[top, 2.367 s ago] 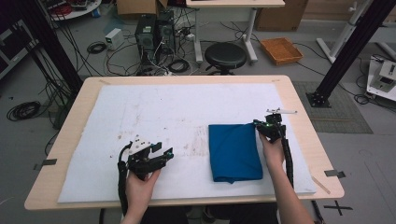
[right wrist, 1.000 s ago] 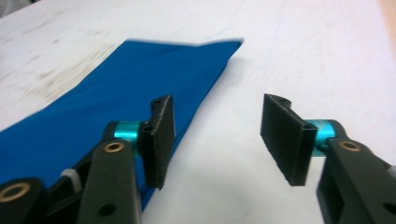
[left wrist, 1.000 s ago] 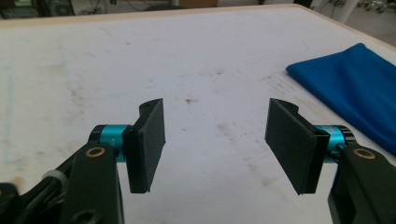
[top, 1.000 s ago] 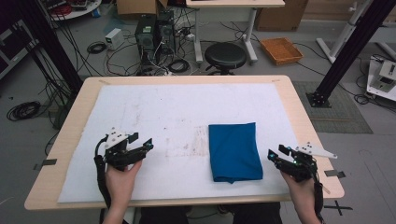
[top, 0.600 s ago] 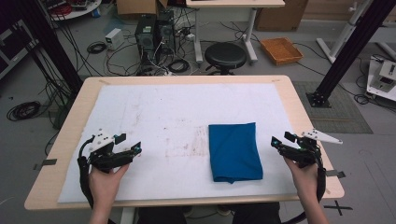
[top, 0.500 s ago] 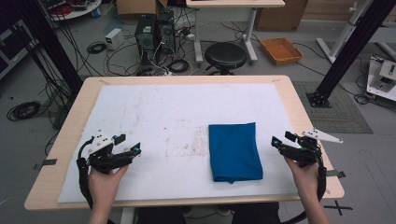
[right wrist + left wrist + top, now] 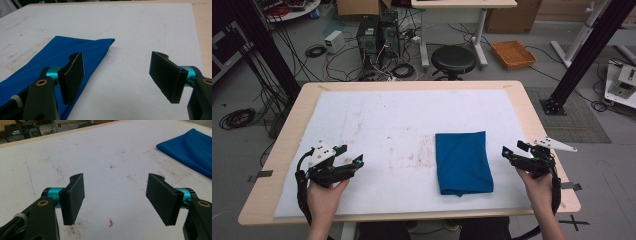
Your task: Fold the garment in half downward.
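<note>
A blue cloth [image 7: 463, 162], folded into a rectangle, lies flat on the white mat [image 7: 402, 120], right of the middle. My left gripper [image 7: 354, 161] hovers over the mat's near left part, well apart from the cloth, pointing right. In the left gripper view its jaws [image 7: 115, 181] stand wide with bare mat between them, and the cloth [image 7: 192, 147] is far off at the upper right. My right gripper [image 7: 512, 150] sits near the table's right edge, just right of the cloth, pointing left. Its jaws [image 7: 117, 60] have just been opening, nothing between them; the cloth [image 7: 50, 57] lies behind the left jaw.
The mat covers most of a wooden table [image 7: 537, 130] and carries brown stains near its middle [image 7: 414, 157]. Beyond the far edge, on the floor, are a black stool [image 7: 453, 58], computer towers [image 7: 374, 35], cables and an orange tray [image 7: 513, 53]. A black frame post [image 7: 584, 55] stands at right.
The right gripper has left the cloth's far right corner and moved out to the table's right edge. The left gripper has drawn back left. Both jaw pairs stand wider.
</note>
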The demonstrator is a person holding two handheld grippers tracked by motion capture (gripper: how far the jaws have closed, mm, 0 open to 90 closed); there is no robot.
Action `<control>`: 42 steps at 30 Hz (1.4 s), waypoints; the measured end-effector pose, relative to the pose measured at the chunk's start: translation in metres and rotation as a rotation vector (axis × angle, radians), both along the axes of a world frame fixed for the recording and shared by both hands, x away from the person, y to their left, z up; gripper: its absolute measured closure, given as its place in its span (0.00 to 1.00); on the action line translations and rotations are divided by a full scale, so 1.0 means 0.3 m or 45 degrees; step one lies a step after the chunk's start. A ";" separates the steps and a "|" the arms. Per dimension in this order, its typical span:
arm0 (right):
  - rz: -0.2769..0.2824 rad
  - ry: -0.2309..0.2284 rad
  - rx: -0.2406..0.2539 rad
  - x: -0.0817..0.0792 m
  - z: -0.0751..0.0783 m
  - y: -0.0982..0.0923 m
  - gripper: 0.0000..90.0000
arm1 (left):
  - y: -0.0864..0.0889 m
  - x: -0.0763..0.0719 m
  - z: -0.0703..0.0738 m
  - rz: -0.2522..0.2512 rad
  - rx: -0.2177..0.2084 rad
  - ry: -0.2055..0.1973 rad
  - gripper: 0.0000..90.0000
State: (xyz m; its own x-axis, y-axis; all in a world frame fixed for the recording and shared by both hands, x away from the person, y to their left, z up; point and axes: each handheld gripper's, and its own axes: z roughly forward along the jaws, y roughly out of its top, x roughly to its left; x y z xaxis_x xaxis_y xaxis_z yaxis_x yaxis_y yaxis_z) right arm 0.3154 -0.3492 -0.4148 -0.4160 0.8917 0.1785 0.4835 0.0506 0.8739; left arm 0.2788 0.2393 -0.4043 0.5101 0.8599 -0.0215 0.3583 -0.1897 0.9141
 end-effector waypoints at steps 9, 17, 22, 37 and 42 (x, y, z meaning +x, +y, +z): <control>-0.001 0.016 -0.012 0.008 -0.015 -0.010 0.30 | 0.002 0.001 -0.005 -0.001 0.015 0.008 0.35; 0.007 0.010 -0.021 0.007 -0.012 -0.006 0.30 | 0.001 -0.009 -0.005 0.020 0.036 -0.007 0.35; 0.010 0.014 -0.021 0.012 -0.016 -0.004 0.30 | 0.004 -0.005 -0.007 0.037 0.034 -0.010 0.35; -0.007 0.026 -0.048 0.032 -0.054 -0.019 0.29 | 0.012 0.014 -0.020 0.076 0.050 0.002 0.35; -0.008 0.036 -0.064 0.037 -0.064 -0.013 0.29 | 0.006 0.015 -0.040 0.074 0.054 0.007 0.35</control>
